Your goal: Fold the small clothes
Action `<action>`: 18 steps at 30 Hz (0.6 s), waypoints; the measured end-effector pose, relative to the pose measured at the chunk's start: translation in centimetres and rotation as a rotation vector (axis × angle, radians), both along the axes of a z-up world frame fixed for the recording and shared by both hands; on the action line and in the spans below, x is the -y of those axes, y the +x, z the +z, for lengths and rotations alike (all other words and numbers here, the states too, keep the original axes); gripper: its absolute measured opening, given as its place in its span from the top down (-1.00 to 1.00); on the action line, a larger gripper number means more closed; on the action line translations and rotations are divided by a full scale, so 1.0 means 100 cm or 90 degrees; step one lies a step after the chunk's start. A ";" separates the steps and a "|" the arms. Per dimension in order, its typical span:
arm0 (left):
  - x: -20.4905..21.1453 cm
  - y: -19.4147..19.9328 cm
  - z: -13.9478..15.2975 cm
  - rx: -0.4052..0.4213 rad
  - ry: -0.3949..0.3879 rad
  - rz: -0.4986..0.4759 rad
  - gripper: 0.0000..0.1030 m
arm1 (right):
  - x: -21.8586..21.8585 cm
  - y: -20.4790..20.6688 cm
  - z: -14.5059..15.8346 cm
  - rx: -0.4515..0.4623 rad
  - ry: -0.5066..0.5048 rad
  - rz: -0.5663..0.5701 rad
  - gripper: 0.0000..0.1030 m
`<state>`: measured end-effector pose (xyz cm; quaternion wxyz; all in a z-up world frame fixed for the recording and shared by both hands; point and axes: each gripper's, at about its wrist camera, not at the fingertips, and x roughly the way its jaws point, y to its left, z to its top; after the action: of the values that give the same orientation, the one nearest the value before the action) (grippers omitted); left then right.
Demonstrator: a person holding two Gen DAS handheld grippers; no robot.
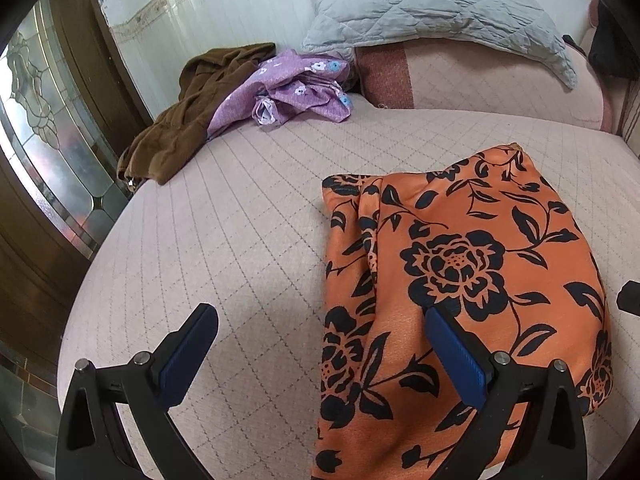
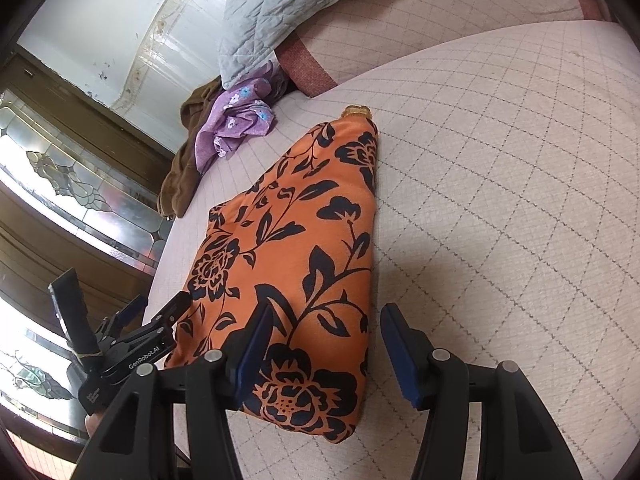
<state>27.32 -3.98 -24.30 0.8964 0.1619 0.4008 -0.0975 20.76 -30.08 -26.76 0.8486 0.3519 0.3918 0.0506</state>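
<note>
Right wrist view: orange cloth lies folded, both hand-held grippers free

Right wrist shows the right hand-held gripper (image 2: pixel 326 344) with jaws partly apart and empty, astride the near right edge of the orange flowered cloth (image 2: pixel 296 248), likely to press or take that edge. Left hand-held gripper (image 1: pixel 320 354) stands wide, holding nothing, one finger over the cloth's left side. Cloth lies flat on the quilted bed (image 2: pixel 500 220), seemingly folded to a narrow stack. Farther off wait a purple garment (image 1: pixel 292 88) and a brown one (image 1: pixel 180 120), beside a grey pillow (image 1: pixel 432 12)

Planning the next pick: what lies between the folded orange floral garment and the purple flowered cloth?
Only bare quilted bed cover separates orange garment from purple cloth, in both views.
</note>
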 end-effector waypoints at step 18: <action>-0.001 0.008 -0.007 -0.023 -0.004 0.007 -1.00 | -0.001 0.000 0.001 0.001 0.002 0.002 -0.17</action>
<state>28.09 -3.86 -25.05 0.8900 0.1550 0.4178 -0.0968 20.78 -30.02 -26.62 0.8483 0.3524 0.3916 0.0530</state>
